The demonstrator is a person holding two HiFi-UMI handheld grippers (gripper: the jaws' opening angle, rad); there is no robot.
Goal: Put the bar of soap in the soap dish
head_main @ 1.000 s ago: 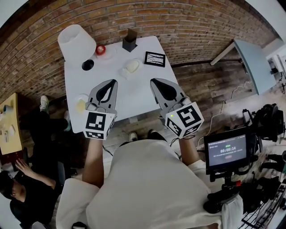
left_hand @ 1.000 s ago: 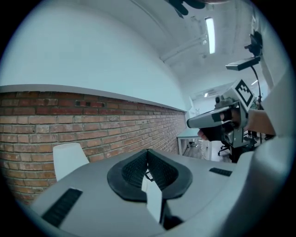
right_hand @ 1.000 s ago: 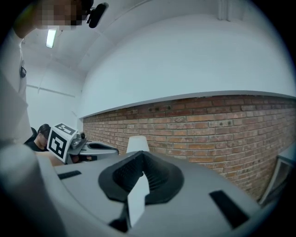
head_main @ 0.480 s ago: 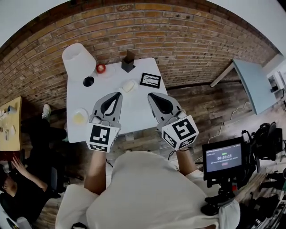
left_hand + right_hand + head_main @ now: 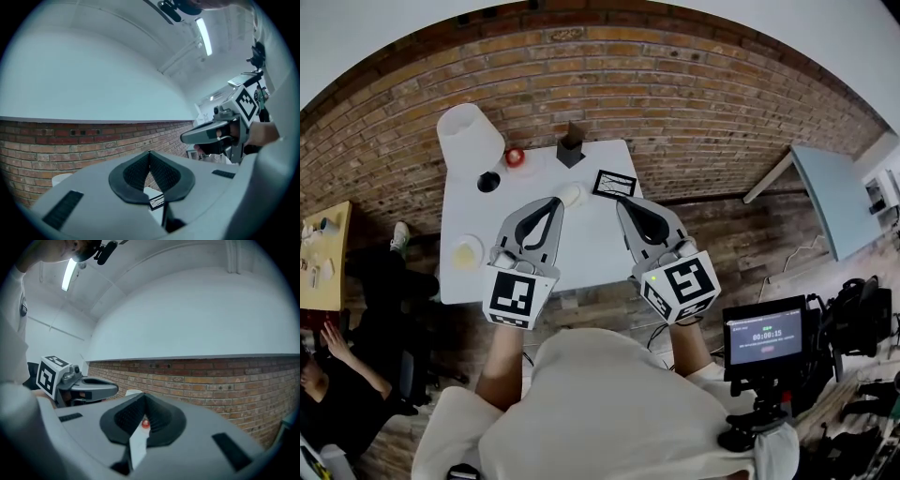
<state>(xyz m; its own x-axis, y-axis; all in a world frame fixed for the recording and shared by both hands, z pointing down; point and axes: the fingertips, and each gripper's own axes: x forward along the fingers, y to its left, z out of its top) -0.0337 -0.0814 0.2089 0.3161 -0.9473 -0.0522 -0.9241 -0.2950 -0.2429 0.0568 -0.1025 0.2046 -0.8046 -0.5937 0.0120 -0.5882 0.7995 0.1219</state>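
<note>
The soap (image 5: 467,251), as best we can read so small a thing, is the yellowish bar lying inside the round white dish (image 5: 456,259) near the left edge of the table (image 5: 591,239). If we have that right, the placing itself looks done, and the step in hand is simply getting clear. A pale lump (image 5: 572,194) at the table's middle, half hidden behind a gripper tip, is too small for us to name, and we cannot rule out that it is part of the job. The next move, in our judgement, calls for little: hold both tools off the table and do not brush the dish. The left gripper (image 5: 556,200) is clenched on nothing, its pads meeting at the tip, and its own view looks level at brick wall and ceiling. In the head view the dish lies just to the left of that gripper's body, apart from it and lower. The right gripper (image 5: 624,200) is likewise clamped together and empty, well apart from the soap, with the left gripper between.
</note>
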